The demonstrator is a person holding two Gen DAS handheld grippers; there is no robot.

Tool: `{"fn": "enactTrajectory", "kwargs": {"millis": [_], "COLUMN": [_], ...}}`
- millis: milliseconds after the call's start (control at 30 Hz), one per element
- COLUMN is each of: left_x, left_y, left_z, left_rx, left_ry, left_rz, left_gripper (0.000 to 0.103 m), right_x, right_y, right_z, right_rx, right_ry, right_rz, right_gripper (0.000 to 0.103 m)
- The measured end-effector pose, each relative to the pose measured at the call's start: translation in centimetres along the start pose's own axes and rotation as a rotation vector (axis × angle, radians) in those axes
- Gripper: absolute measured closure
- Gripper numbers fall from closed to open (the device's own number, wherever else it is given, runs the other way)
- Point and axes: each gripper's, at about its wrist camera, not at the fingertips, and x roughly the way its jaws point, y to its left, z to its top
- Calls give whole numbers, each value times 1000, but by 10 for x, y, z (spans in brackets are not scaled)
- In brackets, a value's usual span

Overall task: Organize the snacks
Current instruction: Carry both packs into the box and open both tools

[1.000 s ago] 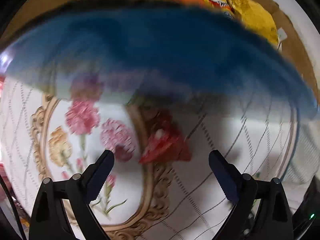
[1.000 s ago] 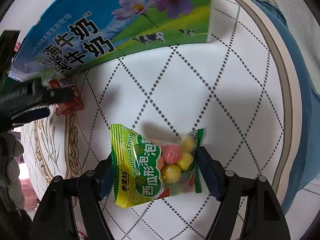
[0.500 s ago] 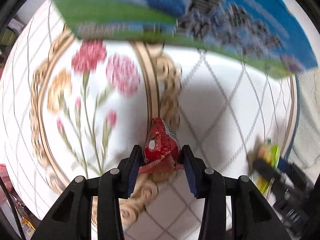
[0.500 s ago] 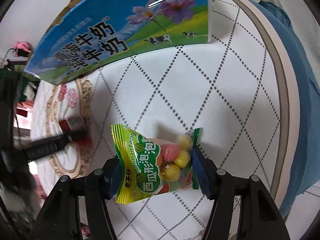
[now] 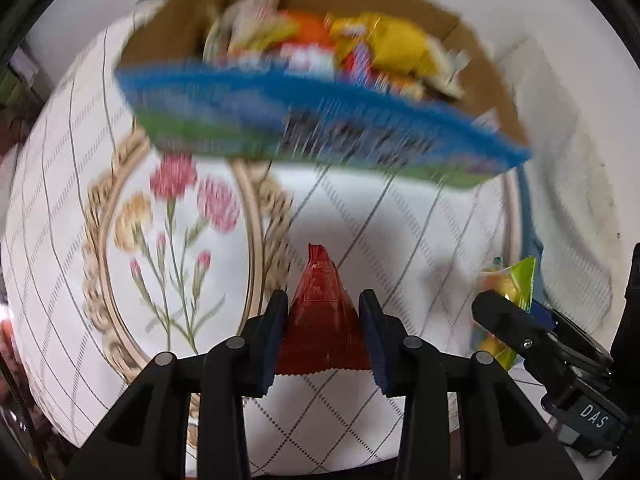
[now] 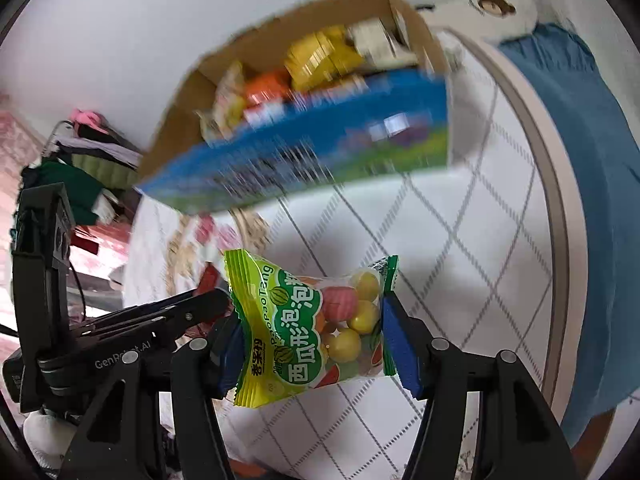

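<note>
Two hand-held grippers hang above a round table covered in a white quilted cloth (image 5: 400, 216) with a diamond grid and a flower medallion (image 5: 172, 248) on its left half.

The left gripper (image 5: 323, 320) pinches a red triangular snack packet (image 5: 322, 320) between its two fingers. The packet's long axis runs away from the camera, narrow tip pointing far, toward the box, and its wide crimped edge nearest the camera.

The right gripper (image 6: 310, 332) is closed on a green bag of round candies (image 6: 308, 328), one finger at each end. The bag's long axis lies left to right across the fingers, printed face toward the camera. In the left wrist view this gripper (image 5: 516, 320) sits near the table's right rim.

At the far side stands an open cardboard box (image 5: 320, 128) with a blue printed front wall, blurred. Snack packs (image 6: 316, 60) fill it, yellow and orange among them. Bare cloth lies between the grippers and the box. The curved table edge runs down the right, with blue fabric (image 6: 580, 152) beyond it.
</note>
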Motion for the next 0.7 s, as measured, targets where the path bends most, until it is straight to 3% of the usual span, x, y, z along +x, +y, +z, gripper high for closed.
{"fn": "enactTrajectory", "kwargs": {"millis": [67, 200, 367, 567, 700], "left_x": [-17, -42, -47, -41, -37], "left_y": [6, -2, -15, -16, -12], "left_z": [0, 32, 97, 170, 184], "left_rx": [6, 2, 30, 50, 60], "left_ry": [-28, -66, -121, -150, -145], "left_rz": [-16, -61, -67, -7, 15], "left_gripper": [70, 70, 70, 70, 69], "right_x": [-13, -34, -47, -25, -7], "right_y": [8, 22, 33, 48, 52], "right_z": [13, 42, 92, 154, 178], "right_rx": [-12, -33, -67, -130, -138], "right_ry": [-37, -98, -156, -166, -153], "right_rz": [15, 37, 29, -44, -70], "right_gripper": [39, 39, 39, 39, 39]}}
